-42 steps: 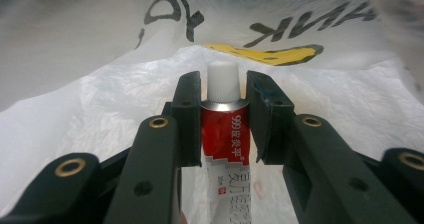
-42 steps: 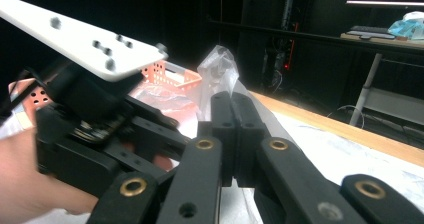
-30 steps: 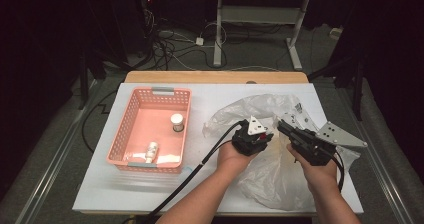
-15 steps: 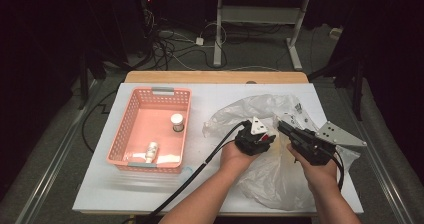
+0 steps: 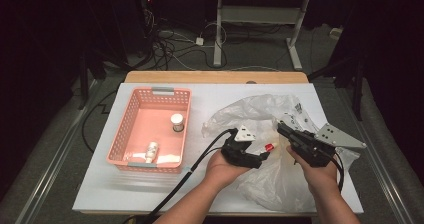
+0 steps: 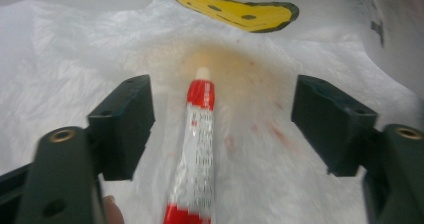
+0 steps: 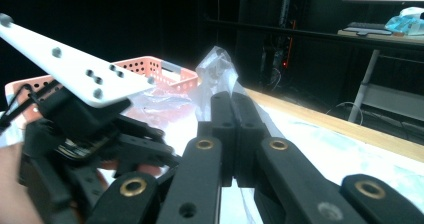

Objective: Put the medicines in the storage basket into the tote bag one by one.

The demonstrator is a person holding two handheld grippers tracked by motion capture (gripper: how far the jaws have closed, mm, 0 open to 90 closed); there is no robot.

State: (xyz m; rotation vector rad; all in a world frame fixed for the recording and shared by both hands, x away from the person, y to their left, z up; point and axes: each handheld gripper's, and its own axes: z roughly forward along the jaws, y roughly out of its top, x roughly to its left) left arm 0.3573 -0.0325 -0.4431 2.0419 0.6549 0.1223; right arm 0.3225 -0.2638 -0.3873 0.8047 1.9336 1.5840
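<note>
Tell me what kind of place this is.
Probably a lab or workshop set up for recording: a white table in a dark room, loose cables on the floor behind it, and a desk frame farther back.

Bench surroundings and bystander items, seen from above.

A pink basket (image 5: pixel 131 133) is set on the left part of the white bench (image 5: pixel 100 184); a white-capped jar (image 5: pixel 177 122) stands upright inside it and a small bottle (image 5: pixel 151 151) lies on its side nearer the front wall, the two apart. Tangled cables (image 5: pixel 170 46) are spread on the floor behind the bench, beside a white desk frame (image 5: pixel 255 19).
</note>
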